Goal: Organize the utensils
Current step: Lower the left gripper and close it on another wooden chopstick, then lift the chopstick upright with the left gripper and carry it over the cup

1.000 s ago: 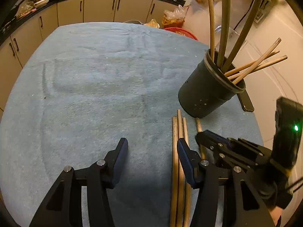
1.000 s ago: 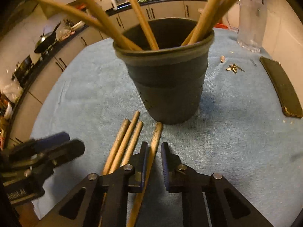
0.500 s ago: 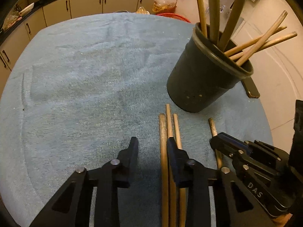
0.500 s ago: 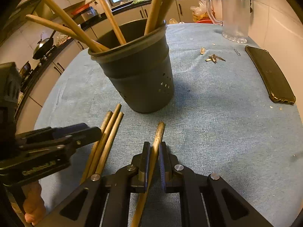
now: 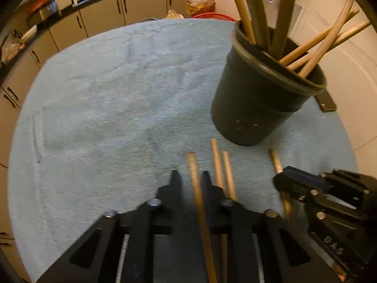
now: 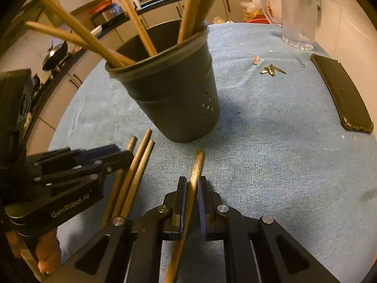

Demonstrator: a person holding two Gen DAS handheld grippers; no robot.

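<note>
Right wrist view: my right claw [image 6: 191, 188] is pinched narrow on a single wooden chopstick [image 6: 197, 165], both pads against its sides, its tip pointing toward the dark utensil holder [image 6: 174, 99] just ahead. My left claw [image 5: 189, 184] is closed to a slim gap around another chopstick [image 5: 194, 172]; the right pad looks to touch it, but I cannot tell whether the left pad does, so I would not call that grip firm. Just to its right two more chopsticks [image 5: 223, 165] lie side by side on the blue towel [image 5: 106, 94] covering the counter, near the holder's base. The holder already carries several sticks leaning outward.

I judge this as the pick-up step with both claws. Next I need to lift each stick, tip it toward vertical and drop it through the rim, avoiding the leaning sticks. A phone [image 6: 341, 99] and a glass pitcher [image 6: 299, 11] sit well apart.
</note>
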